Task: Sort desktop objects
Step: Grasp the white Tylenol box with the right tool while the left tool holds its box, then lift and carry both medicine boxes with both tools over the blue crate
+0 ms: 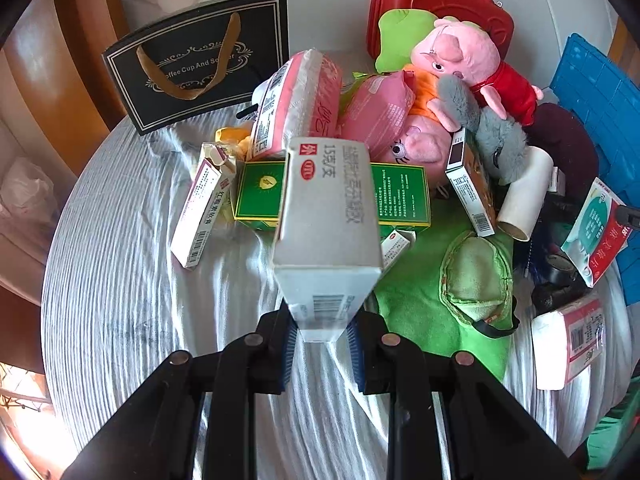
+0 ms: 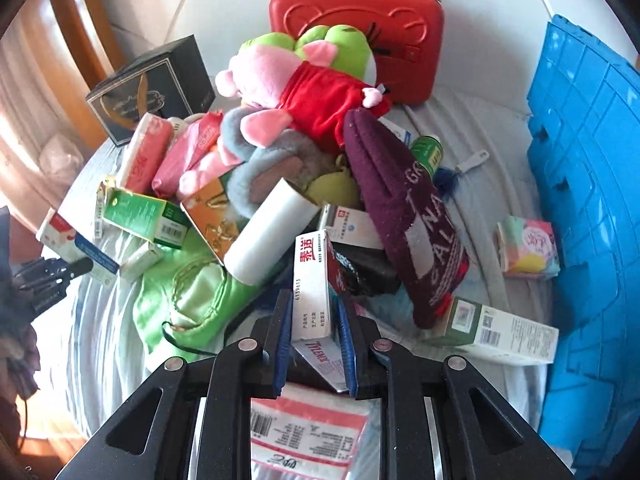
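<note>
A grey medicine box [image 1: 326, 216] is clamped in the left gripper [image 1: 322, 344], a white-and-red box [image 2: 314, 284] in the right gripper [image 2: 314, 346]; beyond both jaws, the pile [image 2: 280, 152] seemingly remains unsorted.

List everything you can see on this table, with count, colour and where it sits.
Grey medicine box: one, held in the left tongs.
White-and-red medicine box: one, held in the right tongs.
Red case: one, far edge.
Black gift bag: one, far left.
Blue crate: one, right side.
Plush toys: several, pink, grey, green, piled mid-table.
Pink tissue packs: at least two, beside the toys.
Green box: one, behind the grey box.
White roll: one, centre.
Maroon knit hat: one, right of centre.
Green cloth: one, near side.
Left tongs: shut on the grey box.
Right tongs: shut on the white-and-red box.
</note>
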Demonstrator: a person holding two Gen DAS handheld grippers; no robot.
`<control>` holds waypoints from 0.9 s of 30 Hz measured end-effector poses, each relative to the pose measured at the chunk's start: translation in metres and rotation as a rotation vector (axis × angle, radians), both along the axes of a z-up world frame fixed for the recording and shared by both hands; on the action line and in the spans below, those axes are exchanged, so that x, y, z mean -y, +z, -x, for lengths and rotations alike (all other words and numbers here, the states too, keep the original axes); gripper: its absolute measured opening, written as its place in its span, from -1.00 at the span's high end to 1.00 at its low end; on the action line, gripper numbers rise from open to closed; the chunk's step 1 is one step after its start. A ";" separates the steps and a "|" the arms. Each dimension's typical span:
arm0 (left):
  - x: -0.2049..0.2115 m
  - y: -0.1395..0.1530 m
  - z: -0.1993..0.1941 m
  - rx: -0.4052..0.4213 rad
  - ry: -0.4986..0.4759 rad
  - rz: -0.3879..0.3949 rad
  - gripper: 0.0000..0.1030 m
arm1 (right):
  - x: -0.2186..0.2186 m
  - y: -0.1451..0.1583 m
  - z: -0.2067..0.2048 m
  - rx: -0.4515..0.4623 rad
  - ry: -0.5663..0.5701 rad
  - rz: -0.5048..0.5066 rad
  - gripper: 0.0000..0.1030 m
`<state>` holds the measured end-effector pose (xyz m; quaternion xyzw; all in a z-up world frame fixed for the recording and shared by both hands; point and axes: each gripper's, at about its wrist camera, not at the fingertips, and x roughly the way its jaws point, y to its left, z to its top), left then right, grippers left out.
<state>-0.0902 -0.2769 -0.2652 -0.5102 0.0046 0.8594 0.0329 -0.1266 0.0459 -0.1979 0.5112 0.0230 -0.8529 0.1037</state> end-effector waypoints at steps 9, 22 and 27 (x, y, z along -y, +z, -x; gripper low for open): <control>0.004 0.021 -0.009 -0.027 0.018 -0.011 0.56 | -0.003 0.016 -0.007 -0.025 0.011 0.028 0.61; -0.026 0.061 -0.024 -0.074 -0.013 0.009 0.56 | -0.008 0.049 -0.025 -0.039 0.042 0.072 0.61; -0.042 0.077 -0.032 -0.094 -0.012 0.011 0.56 | -0.014 0.061 -0.035 -0.044 0.058 0.078 0.61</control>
